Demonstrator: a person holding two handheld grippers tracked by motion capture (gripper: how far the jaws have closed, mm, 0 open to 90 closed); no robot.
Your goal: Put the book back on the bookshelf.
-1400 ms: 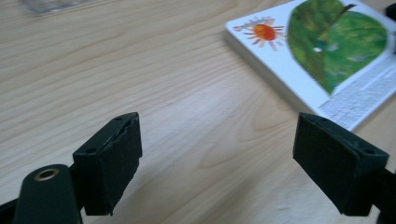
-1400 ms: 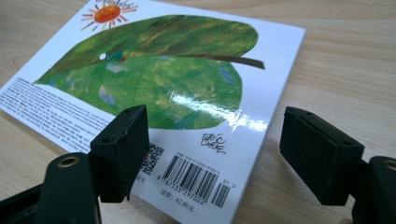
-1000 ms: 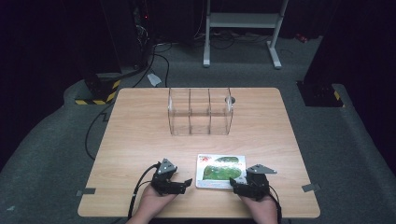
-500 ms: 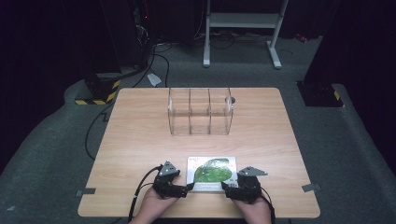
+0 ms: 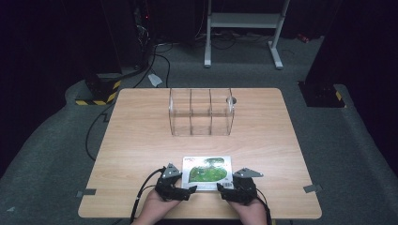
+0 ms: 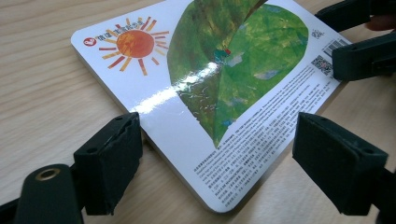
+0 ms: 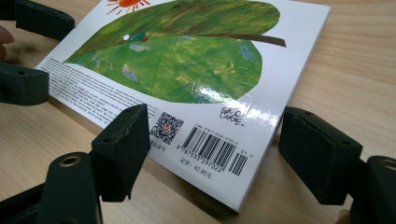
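A white board book (image 5: 207, 171) with a big green leaf, an orange sun and a barcode lies flat near the table's front edge. My left gripper (image 5: 187, 193) is at the book's near left corner, open, its jaws standing either side of that corner of the book (image 6: 219, 93). My right gripper (image 5: 225, 192) is at the near right corner, open too, jaws spread wide around the barcode corner of the book (image 7: 187, 70). In the left gripper view the right gripper's jaws show at the top right. Neither gripper's pads press on the book.
A clear plastic organizer (image 5: 201, 111) with three compartments stands past the middle of the wooden table (image 5: 141, 136). A small round dark thing (image 5: 231, 100) sits beside its far right corner. Cables and a metal stand lie on the floor beyond.
Both grippers have closed in toward each other onto the book's near corners, and the book has slid left across the table.
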